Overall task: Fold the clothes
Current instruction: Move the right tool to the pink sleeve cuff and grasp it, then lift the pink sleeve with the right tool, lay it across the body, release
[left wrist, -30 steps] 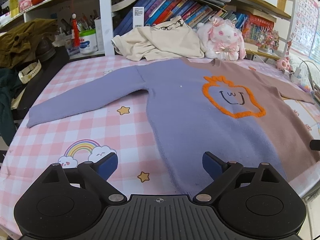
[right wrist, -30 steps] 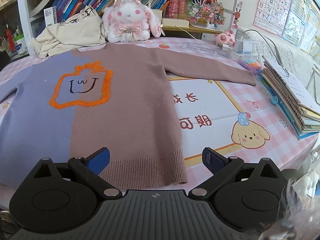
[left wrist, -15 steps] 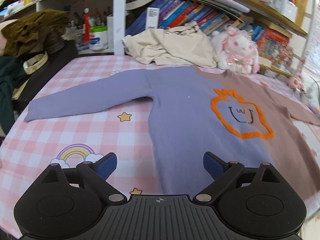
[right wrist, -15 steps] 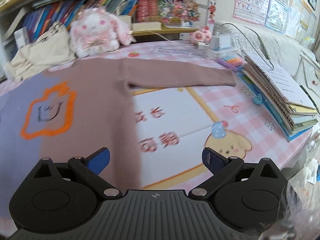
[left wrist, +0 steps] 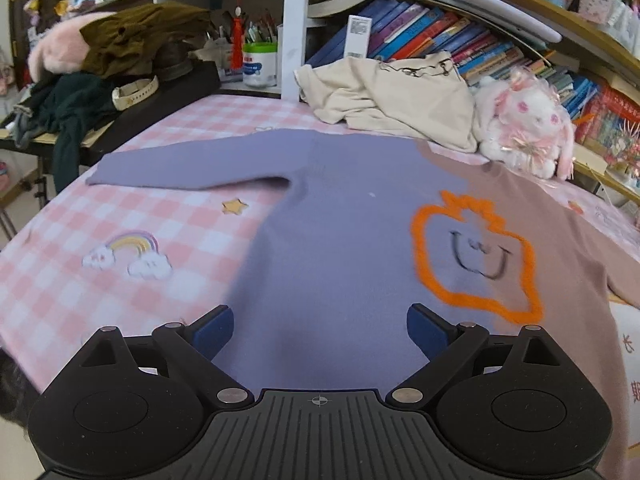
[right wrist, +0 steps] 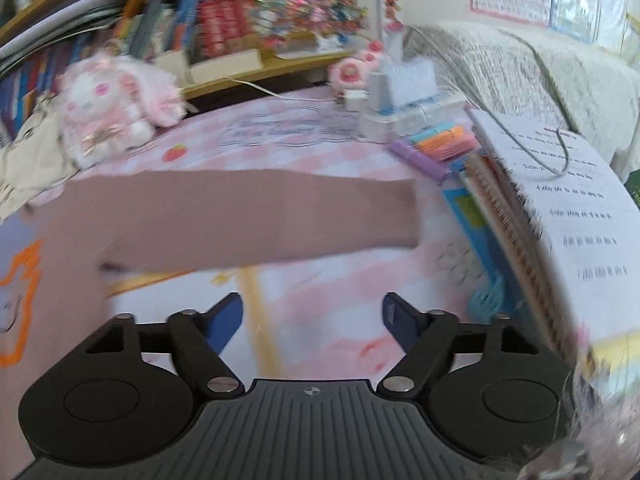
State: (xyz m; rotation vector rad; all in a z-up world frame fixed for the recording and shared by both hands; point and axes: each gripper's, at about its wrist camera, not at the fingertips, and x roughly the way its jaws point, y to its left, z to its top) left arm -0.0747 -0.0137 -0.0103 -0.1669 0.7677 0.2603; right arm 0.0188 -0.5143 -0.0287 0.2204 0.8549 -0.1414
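Left gripper (left wrist: 320, 324): jaws spread wide, holding nothing, poised over the purple half of the sweater (left wrist: 344, 248). Right gripper (right wrist: 313, 316): jaws likewise wide apart and empty, positioned above bare tablecloth (right wrist: 320, 280) just near of the brown sleeve (right wrist: 256, 216).

Sweater: laid flat, front up, on the pink checked tablecloth. Left half purple, right half brown. An orange outlined motif (left wrist: 476, 256) with a drawn face sits across the colour seam. The purple sleeve (left wrist: 192, 168) extends to the left; the brown sleeve extends to the right, its cuff ending near a stack of notebooks (right wrist: 560, 216).

Surroundings, far side: a crumpled cream garment (left wrist: 392, 100) lies at the sweater's neckline, with a white-and-pink plush rabbit (left wrist: 524, 120) just right of it. Shelves of books (left wrist: 420, 40) stand behind both. Far left: a heap of dark green and olive clothing (left wrist: 100, 76) on a separate black surface. Far right, right wrist view: coloured sticky notes (right wrist: 440, 144) beside the notebooks. This view is motion-blurred, so fine detail cannot be resolved.
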